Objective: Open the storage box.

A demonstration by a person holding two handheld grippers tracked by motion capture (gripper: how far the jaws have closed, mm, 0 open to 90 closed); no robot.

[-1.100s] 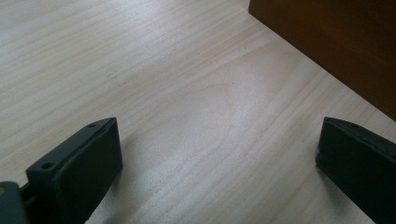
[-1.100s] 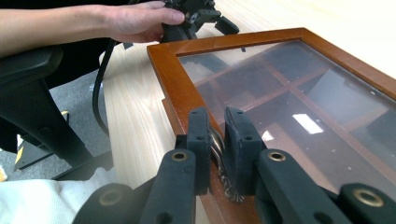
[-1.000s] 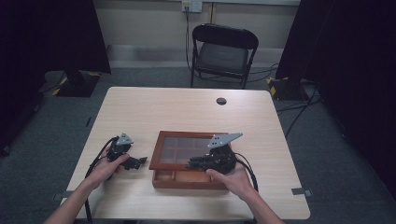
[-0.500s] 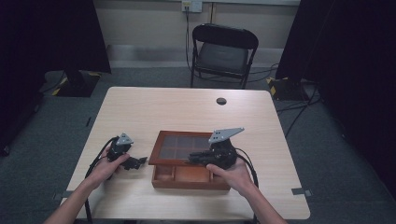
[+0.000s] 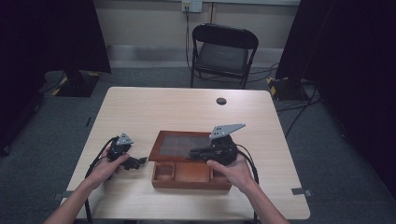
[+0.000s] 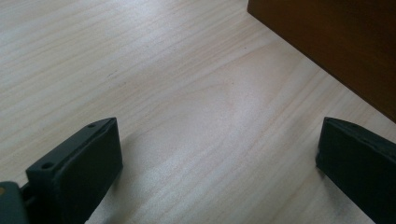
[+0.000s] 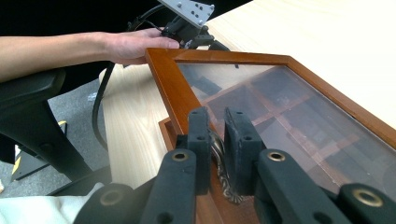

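A brown wooden box [image 5: 187, 185] sits at the table's near middle, its glass-paned lid [image 5: 180, 142] tilted up at the front, so the front compartments show. My right gripper [image 5: 194, 153] is shut on the small metal latch [image 7: 219, 161] at the lid's front edge [image 7: 170, 88]; in the right gripper view my right gripper [image 7: 217, 135] has both pads pinching it. My left gripper [image 5: 140, 161] rests on the table just left of the box. The left gripper [image 6: 215, 158] stands open over bare wood, with the box's side wall [image 6: 336, 42] at upper right.
A small black round thing [image 5: 221, 101] lies near the table's far edge. A black folding chair [image 5: 223, 51] stands beyond the table. Dark curtains flank the room. The person's left hand with its gripper [image 7: 187, 23] shows beyond the lid's corner.
The lid's front edge has risen with the right gripper, uncovering the box's front compartments. The left gripper has stayed where it was.
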